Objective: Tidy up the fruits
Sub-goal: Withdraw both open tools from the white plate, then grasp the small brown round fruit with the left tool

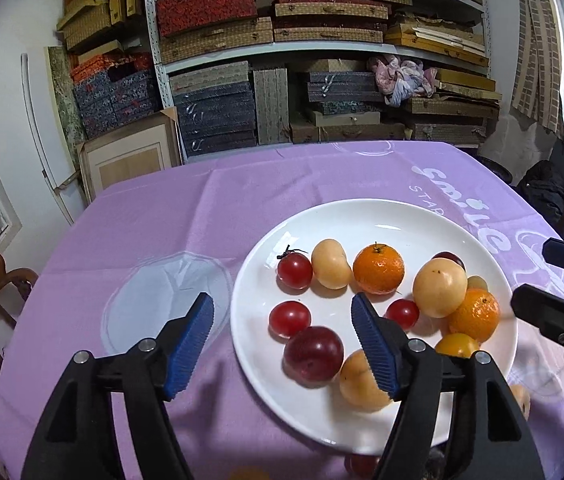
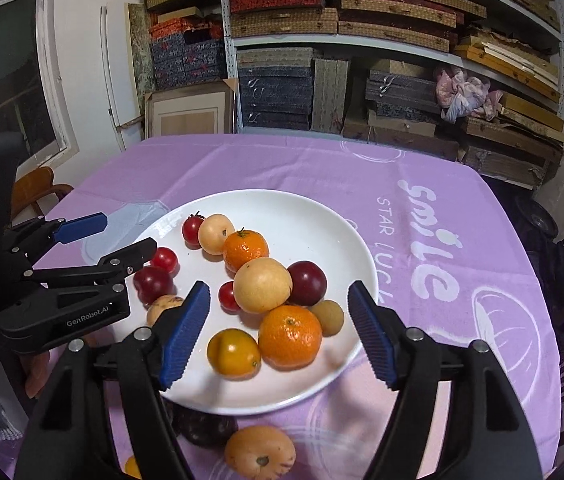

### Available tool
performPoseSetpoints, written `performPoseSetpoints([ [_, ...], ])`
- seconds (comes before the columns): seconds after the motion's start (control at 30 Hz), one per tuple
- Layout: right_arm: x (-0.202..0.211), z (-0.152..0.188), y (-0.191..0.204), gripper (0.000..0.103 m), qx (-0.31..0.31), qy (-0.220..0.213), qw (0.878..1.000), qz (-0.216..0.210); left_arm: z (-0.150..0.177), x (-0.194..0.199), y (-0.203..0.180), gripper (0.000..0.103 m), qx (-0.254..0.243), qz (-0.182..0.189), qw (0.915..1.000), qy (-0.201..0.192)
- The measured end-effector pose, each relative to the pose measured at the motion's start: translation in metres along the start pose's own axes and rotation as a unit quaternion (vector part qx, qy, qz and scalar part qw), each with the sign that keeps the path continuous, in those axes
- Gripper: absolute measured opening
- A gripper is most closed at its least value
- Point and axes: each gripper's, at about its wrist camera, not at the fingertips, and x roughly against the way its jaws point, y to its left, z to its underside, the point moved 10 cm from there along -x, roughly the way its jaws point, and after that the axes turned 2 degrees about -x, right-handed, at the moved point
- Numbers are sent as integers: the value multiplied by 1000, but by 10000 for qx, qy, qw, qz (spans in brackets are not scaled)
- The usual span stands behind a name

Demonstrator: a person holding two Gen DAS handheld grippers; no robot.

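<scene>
A desk point(image 1: 154, 216) under a purple cloth is carrying one white plate point(image 2: 314, 216), and behind it shelves point(image 1: 322, 44) are holding stacked flat boxes.

The plate is holding the fruit, counted in the right wrist view: two oranges point(image 2: 289, 336), the second point(image 2: 245, 249) farther back; three pale yellow fruits, the biggest point(image 2: 262, 286) sitting at the middle of the pile; two dark plums point(image 2: 307, 282); three red tomatoes point(image 2: 163, 259); one yellow-orange tomato point(image 2: 233, 353); one small brown fruit point(image 2: 328, 317). All are round, so no long axis is showing; the near orange is sitting with its stem end facing up.

Off the plate, on the cloth at its near rim, three more pieces are lying: one orange-tan fruit point(image 2: 260, 451) with its stem end facing the camera, one dark fruit point(image 2: 206, 426) just beside it, and a sliver of an orange one at the bottom edge, too cut off to tell.

Two grippers are hovering over the plate's near side. The left gripper point(image 1: 282, 344) is standing with its fingers released, nothing between them, one finger over the cloth and one over the plate. The right gripper point(image 2: 278, 332) is likewise spread, its fingers flanking the near orange and yellow tomato without touching them.
</scene>
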Motion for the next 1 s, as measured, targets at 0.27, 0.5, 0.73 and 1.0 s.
performPoseSetpoints([
  [0.27,67,51,-12,81,-602,-350,9975,-139,30,44,4,73,2,-160,9998,-141],
  [0.5,81,105,-27,86,-1262,-275,9913,-271,56,66,11,90,-22,-341,9993,-121],
  [0.73,79,116,-42,91,-1624,-240,9858,-343,122,71,61,91,415,-324,9978,397],
  [1.0,75,116,-45,93,-1752,-164,9836,-397,144,64,72,91,557,-197,9962,645],
])
